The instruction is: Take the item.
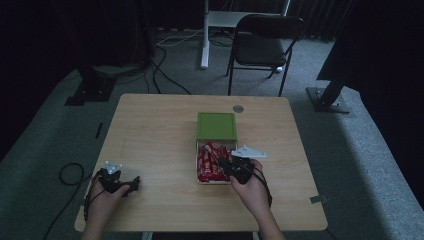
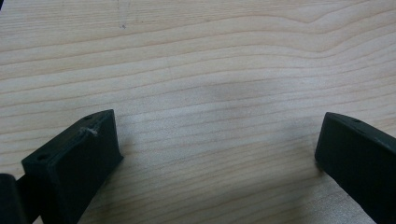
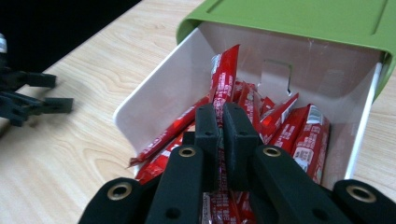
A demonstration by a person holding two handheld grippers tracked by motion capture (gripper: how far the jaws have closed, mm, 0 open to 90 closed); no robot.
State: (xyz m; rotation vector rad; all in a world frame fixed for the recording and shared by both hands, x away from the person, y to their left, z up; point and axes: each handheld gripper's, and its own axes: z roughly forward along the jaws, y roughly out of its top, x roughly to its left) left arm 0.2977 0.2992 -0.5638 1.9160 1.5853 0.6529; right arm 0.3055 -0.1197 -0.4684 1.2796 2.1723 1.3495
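At the near end of the white drawer (image 3: 154, 100), your right tongs (image 3: 223, 135) are clamped on one red sachet (image 3: 224, 79), which stands up between the pads above the other red sachets (image 3: 299, 135) lying in the drawer. Well to the left of the drawer, your left tongs (image 2: 215, 154) rest low over bare table (image 2: 201, 60) with their jaws wide apart and nothing between them. Beyond the sachets, the drawer's far end sits under the green box (image 1: 216, 125).
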